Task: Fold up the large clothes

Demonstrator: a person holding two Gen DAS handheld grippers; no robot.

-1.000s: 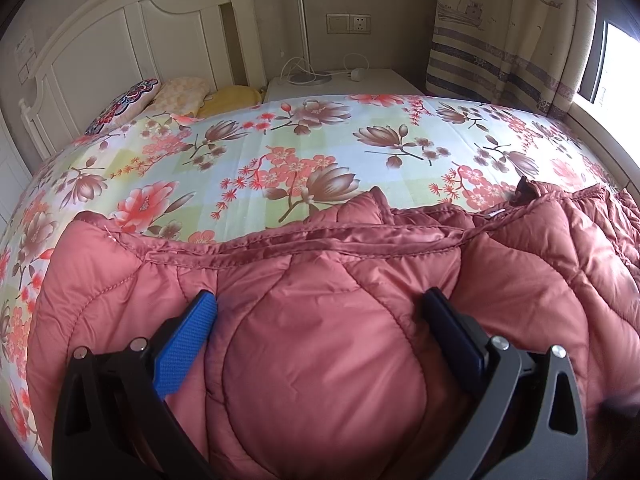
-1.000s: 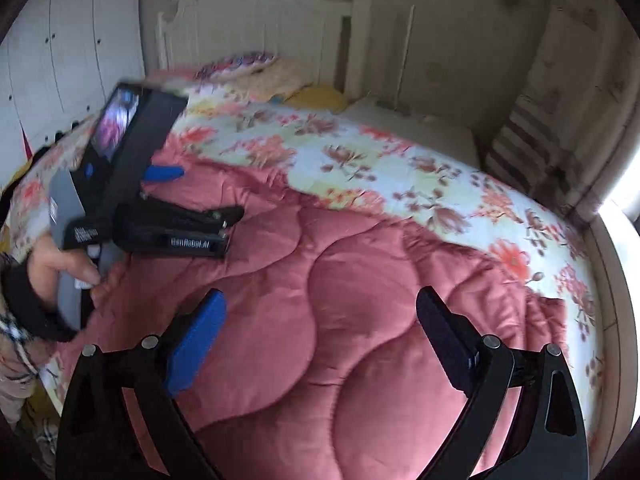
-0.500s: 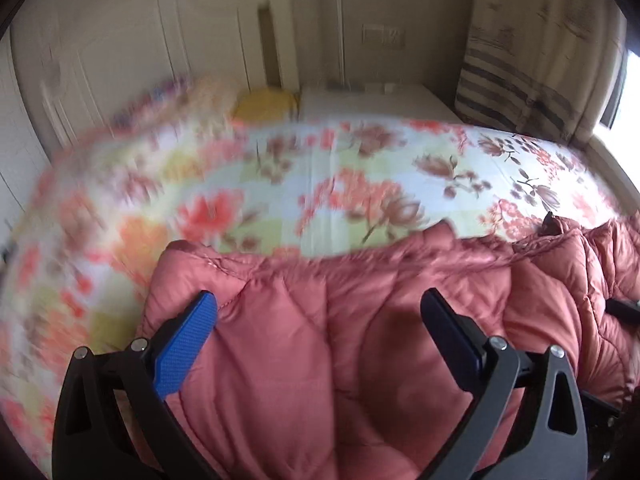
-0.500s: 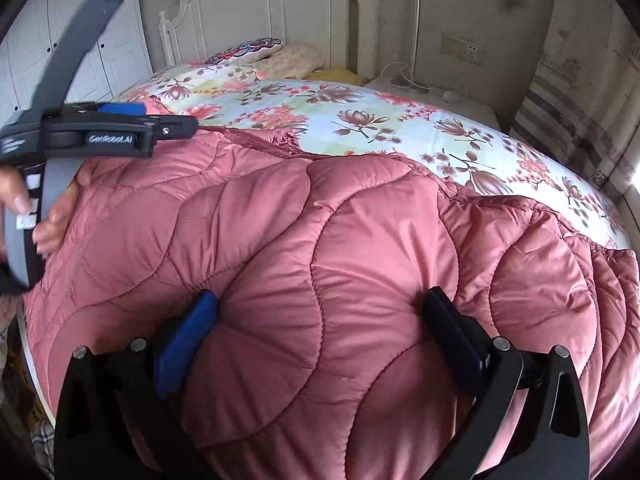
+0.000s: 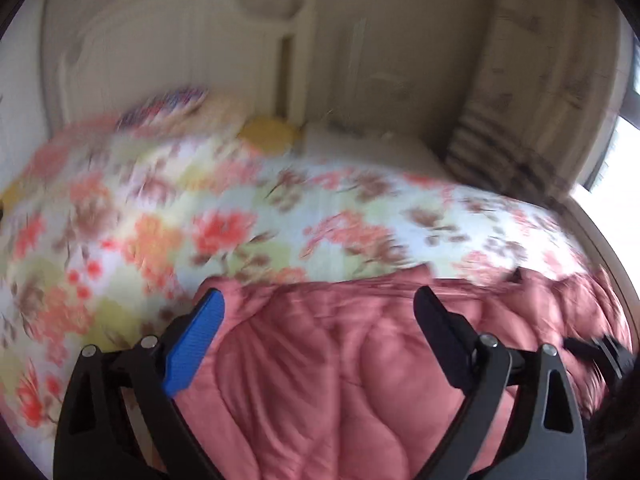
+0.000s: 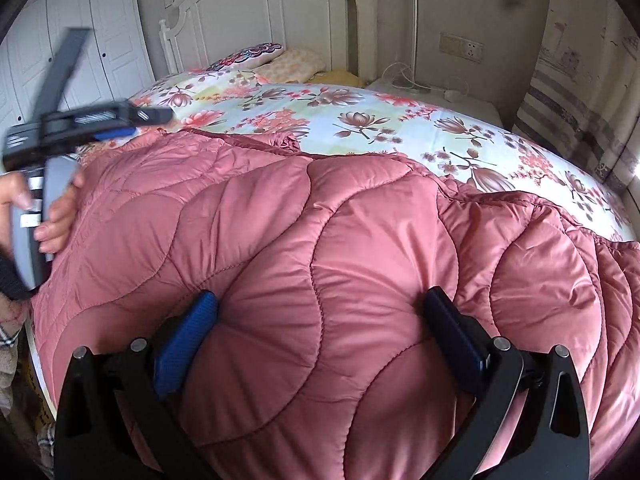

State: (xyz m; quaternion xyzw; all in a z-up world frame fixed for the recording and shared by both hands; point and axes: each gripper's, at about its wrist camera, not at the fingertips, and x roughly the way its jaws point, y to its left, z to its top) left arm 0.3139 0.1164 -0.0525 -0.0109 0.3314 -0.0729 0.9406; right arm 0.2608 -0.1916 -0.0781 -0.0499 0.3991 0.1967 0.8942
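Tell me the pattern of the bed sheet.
Floral: pink and brown flowers on the pale sheet, clearest in the right wrist view.

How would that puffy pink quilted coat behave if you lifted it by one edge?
The pink quilted coat would probably sag and drape, since it lies in soft folds on the floral bedspread. Its puffy padding suggests lightness for its bulk. The shiny fabric may slip.

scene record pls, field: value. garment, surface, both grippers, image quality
garment: pink quilted coat, spread on bed
surface: floral bedsheet
left gripper: open, above coat's edge, nothing between fingers
right gripper: open, fingers pressed into coat padding
background: white headboard, pillows
image quality: left wrist view motion-blurred, right wrist view sharp
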